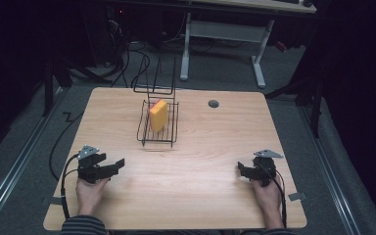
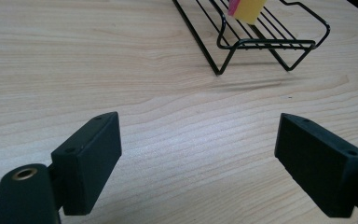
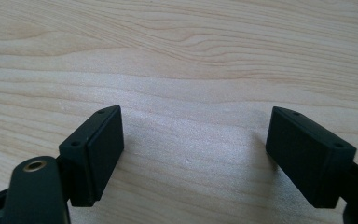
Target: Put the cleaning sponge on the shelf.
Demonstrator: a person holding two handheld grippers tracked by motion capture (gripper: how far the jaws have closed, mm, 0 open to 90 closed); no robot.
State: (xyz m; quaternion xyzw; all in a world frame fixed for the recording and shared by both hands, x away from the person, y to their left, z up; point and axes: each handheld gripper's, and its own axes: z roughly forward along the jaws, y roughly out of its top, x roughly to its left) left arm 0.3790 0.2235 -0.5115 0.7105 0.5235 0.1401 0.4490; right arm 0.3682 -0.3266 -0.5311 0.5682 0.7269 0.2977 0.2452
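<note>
Sponge [image 1: 158, 114], yellow, stood on edge inside the black wire rack [image 1: 172, 133] at the table's [image 1: 200, 196] far middle, well apart from the left gripper [image 1: 118, 164] and right gripper [image 1: 241, 169], whose jaws gaped wide on nothing near the front edge

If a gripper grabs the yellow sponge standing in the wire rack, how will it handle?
The sponge looks light and squashy, so it probably compresses. It leans on edge in the rack, so it may topple.
</note>
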